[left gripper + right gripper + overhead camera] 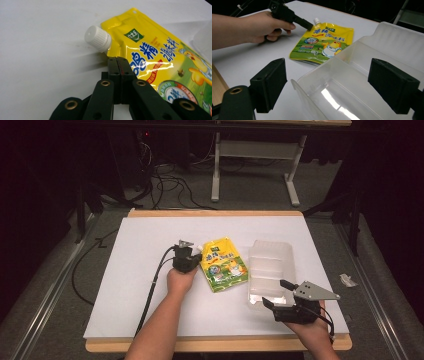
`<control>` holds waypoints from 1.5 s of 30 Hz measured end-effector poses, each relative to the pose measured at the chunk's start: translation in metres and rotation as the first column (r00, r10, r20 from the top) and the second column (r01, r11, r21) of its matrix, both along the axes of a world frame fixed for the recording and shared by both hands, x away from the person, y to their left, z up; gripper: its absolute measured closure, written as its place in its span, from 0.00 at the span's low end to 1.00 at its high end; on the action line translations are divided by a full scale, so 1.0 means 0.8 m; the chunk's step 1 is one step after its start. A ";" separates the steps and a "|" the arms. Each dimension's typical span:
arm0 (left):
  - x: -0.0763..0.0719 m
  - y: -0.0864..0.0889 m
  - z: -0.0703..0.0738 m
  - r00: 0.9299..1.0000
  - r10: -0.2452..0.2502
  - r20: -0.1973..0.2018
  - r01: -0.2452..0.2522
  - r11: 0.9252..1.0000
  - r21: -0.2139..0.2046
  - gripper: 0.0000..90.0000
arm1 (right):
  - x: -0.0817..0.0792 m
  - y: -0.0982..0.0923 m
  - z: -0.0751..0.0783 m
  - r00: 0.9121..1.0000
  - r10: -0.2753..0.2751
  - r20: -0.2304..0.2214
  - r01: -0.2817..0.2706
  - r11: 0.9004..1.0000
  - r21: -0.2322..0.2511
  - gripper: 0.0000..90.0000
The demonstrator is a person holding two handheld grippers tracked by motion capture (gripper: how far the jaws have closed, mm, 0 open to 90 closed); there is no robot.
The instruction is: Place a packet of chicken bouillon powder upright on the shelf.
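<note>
A yellow spouted pouch (pixel 225 265) (pixel 160 57) (pixel 322 42) with a white screw cap (pixel 97 38) (pixel 317 20) lies flat on the white table sheet (pixel 150 285). My left gripper (pixel 198 251) (pixel 117 60) (pixel 308 25) is shut, its tips at the pouch's corner just below the cap, with nothing visible between the jaws. To the pouch's right stands a clear plastic compartment tray (pixel 270 265) (pixel 362 65) (pixel 203 37). My right gripper (pixel 276 293) (pixel 332 85) is open, one jaw on each side of the tray's near corner.
The white sheet covers a wooden board (pixel 215 344) whose edge shows at front and back. A crumpled scrap (pixel 347 280) lies off the board to the right. Cables (pixel 165 185) and a white frame's legs (pixel 216 175) stand on the floor behind.
</note>
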State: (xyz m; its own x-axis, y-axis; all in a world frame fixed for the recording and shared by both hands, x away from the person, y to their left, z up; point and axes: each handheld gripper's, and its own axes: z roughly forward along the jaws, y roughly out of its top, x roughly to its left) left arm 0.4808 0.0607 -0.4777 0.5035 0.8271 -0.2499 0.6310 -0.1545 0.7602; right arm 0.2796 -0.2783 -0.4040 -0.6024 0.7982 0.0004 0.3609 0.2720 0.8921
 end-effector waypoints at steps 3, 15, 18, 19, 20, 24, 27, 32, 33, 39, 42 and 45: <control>-0.017 0.009 0.000 1.000 -0.002 0.017 0.002 1.000 0.013 1.00 | -0.001 0.000 0.001 1.000 -0.003 0.000 0.003 1.000 0.004 0.18; -0.083 0.058 0.003 0.999 0.011 0.030 -0.011 1.000 0.021 1.00 | -0.004 0.005 0.005 1.000 0.003 0.013 -0.003 1.000 -0.003 0.18; -0.094 0.064 0.006 0.999 0.015 0.036 -0.016 0.999 0.031 1.00 | -0.004 0.004 0.005 1.000 0.003 0.014 -0.003 1.000 0.001 0.18; -0.095 0.065 0.008 0.999 0.022 0.038 -0.023 1.000 0.019 1.00 | -0.004 0.004 0.005 1.000 0.003 0.014 -0.003 1.000 0.001 0.18; -0.095 0.065 0.011 0.999 0.028 0.041 -0.029 1.000 0.010 1.00 | -0.004 0.005 0.005 1.000 0.001 0.010 -0.001 1.000 0.001 0.18; -0.083 0.057 0.017 0.998 0.039 0.057 -0.039 0.999 -0.005 1.00 | -0.005 0.006 0.006 1.000 0.007 0.020 -0.007 1.000 -0.010 0.18; -0.067 0.052 0.014 0.997 0.059 0.043 -0.057 0.997 -0.044 1.00 | -0.002 0.006 0.004 1.000 0.010 0.021 -0.010 1.000 -0.007 0.18; -0.040 0.038 -0.003 0.996 0.059 -0.068 -0.065 0.994 -0.089 0.66 | -0.001 0.004 0.003 1.000 0.001 0.010 -0.001 1.000 0.002 0.18; -0.037 0.035 -0.006 0.994 0.062 -0.092 -0.071 0.993 -0.096 0.61 | -0.002 0.003 0.003 1.000 0.002 0.012 -0.002 1.000 0.000 0.18; -0.038 0.033 -0.010 0.989 0.094 -0.112 -0.108 0.987 -0.121 0.70 | -0.003 0.003 0.005 1.000 0.003 0.020 -0.003 1.000 0.003 0.18; -0.038 0.032 -0.011 0.988 0.082 -0.128 -0.097 0.988 -0.121 0.85 | -0.002 0.004 0.004 1.000 0.008 0.019 -0.007 1.000 -0.008 0.18; -0.043 0.023 -0.009 0.996 0.053 -0.066 -0.057 0.996 -0.061 1.00 | -0.002 0.006 0.004 1.000 0.007 0.014 -0.007 1.000 -0.005 0.18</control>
